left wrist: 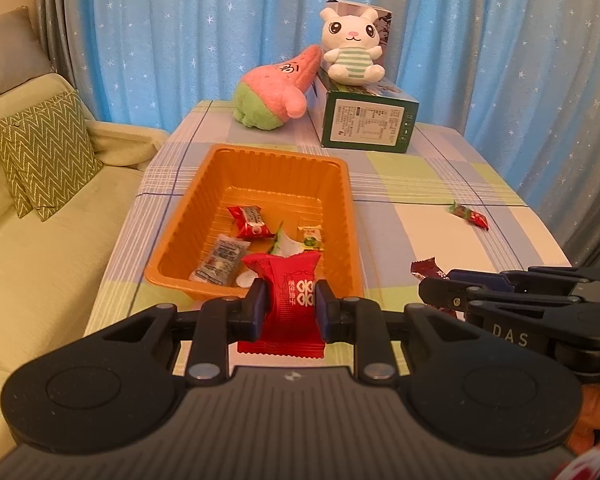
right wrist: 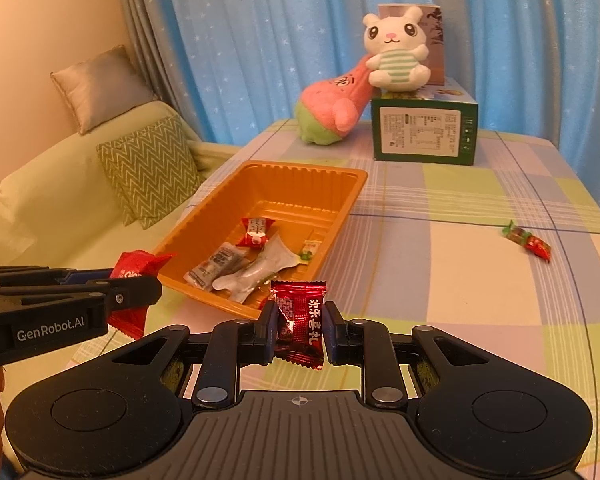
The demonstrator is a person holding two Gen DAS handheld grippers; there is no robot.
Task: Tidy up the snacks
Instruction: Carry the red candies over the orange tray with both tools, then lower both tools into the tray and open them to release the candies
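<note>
At nine o'clock of the table stands a pale green sofa with a zigzag cushion. The orange tray lies on the checked cloth toward the table's left edge. It holds a grey packet, a red-and-white candy, a long white wrapper and a small yellow-green sweet.

The left hand-held gripper is closed on a bright red snack packet, both blue pads pressing its sides; the packet hangs upright just at the tray's near rim, at six o'clock of the tray.

At twelve o'clock of the tray, at the table's far end, a pink and green plush leans against a green carton, and a white rabbit plush sits on top of that carton in front of a second, upright box. Blue starred curtains hang behind.

The right hand-held gripper is clamped on a dark red candy packet, held above the cloth just beside the tray's near right corner, at about five o'clock of it.

Well apart, at three o'clock of the tray, a green-and-red wrapped sweet lies loose on the table.
</note>
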